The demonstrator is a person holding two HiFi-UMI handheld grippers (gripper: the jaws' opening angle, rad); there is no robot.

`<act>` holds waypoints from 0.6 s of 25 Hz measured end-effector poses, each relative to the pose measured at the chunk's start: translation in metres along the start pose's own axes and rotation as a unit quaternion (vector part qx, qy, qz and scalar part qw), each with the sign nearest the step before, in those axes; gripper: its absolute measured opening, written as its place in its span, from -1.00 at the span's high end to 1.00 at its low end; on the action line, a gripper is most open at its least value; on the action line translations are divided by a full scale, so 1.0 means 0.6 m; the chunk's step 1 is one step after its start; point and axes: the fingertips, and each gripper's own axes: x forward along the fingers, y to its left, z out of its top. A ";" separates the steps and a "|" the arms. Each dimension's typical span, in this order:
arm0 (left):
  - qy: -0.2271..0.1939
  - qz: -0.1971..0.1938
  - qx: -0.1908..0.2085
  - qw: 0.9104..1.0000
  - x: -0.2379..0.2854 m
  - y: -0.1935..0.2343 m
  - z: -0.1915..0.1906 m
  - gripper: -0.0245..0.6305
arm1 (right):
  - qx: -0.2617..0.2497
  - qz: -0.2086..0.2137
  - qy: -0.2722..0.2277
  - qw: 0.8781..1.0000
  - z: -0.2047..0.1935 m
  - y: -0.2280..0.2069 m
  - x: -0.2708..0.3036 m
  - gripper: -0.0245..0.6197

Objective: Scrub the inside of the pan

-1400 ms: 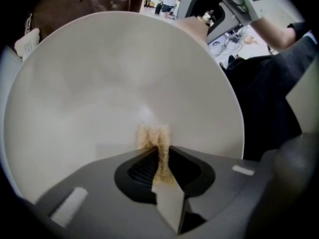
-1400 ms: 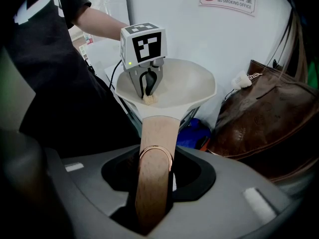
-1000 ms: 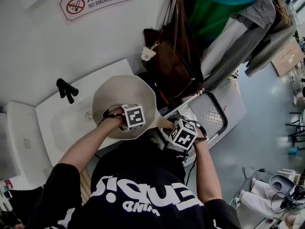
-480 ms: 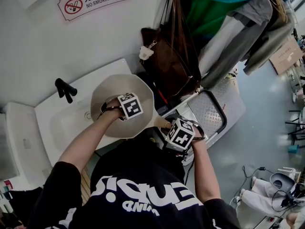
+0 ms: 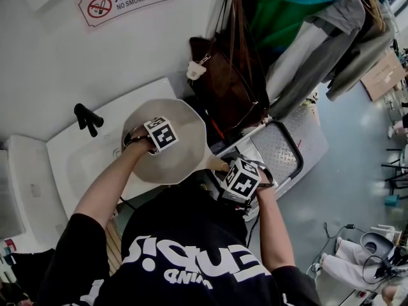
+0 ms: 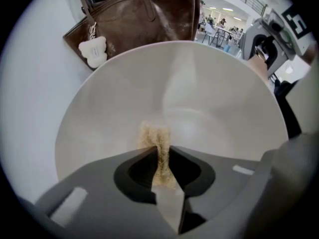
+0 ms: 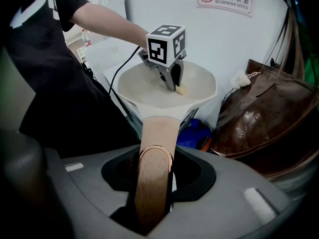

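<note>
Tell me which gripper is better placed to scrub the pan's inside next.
Left. The left gripper grips the scrubbing pad down inside the pan; the right gripper is clamped on the handle, steadying it.

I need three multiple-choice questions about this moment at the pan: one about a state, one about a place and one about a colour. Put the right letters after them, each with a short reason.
1. The right claw is:
A. open and empty
B. shut on the pan handle
C. shut on a cloth

2. The scrub pad is:
A. on the handle
B. under the pan
C. inside the pan, pinched in the left claw

3. The inside of the pan is:
A. black
B. cream
C. red

Answers:
1 B: the right gripper view shows the wooden handle clamped between the jaws.
2 C: the left gripper view shows the pad between the jaws with the pan's bowl around it.
3 B: both gripper views show a pale cream bowl.
</note>
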 end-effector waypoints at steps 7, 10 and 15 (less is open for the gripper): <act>0.014 0.005 -0.008 1.000 -0.009 0.008 -0.048 0.72 | 0.002 0.003 -0.003 1.000 0.001 0.000 0.000 0.42; 0.013 0.001 -0.012 1.000 -0.014 -0.001 -0.061 0.72 | 0.003 0.004 -0.005 1.000 0.001 0.000 0.000 0.42; 0.011 -0.018 -0.023 1.000 -0.019 -0.030 -0.075 0.72 | 0.004 0.005 -0.007 1.000 0.002 0.002 -0.001 0.42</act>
